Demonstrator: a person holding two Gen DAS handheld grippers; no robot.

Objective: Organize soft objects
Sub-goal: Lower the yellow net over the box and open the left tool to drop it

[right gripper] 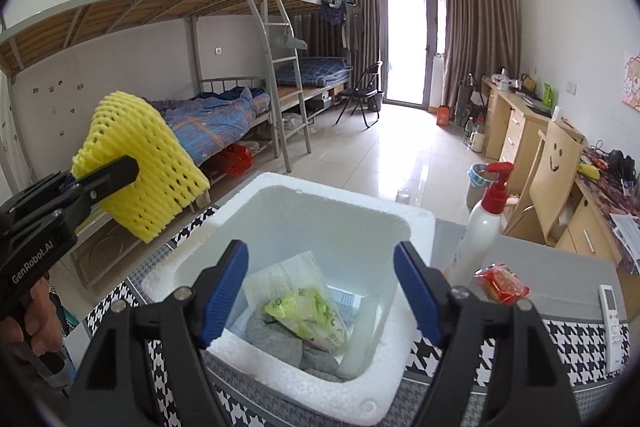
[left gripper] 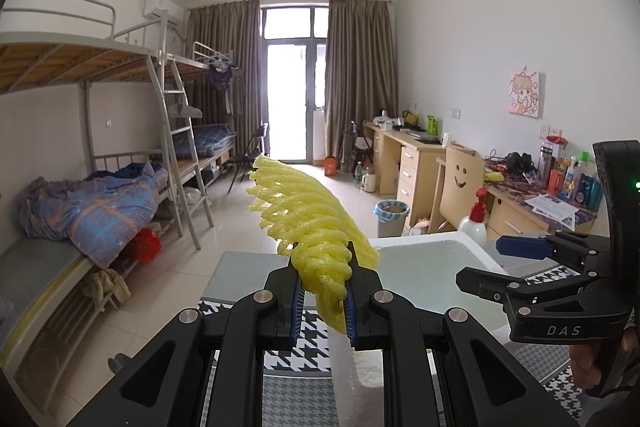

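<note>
Yellow foam net (left gripper: 312, 227) clamped, left tool (left gripper: 322, 301) level.

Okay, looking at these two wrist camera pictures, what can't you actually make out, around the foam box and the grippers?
- White foam box floor: right wrist view, covered by the green-printed packet, grey cloth and papers.
- Same box in the left wrist view: inside hidden by the left gripper and yellow foam net.
- Remote control: buttons too small to read.
- Right gripper: open; body cut off by the bottom edge.
</note>
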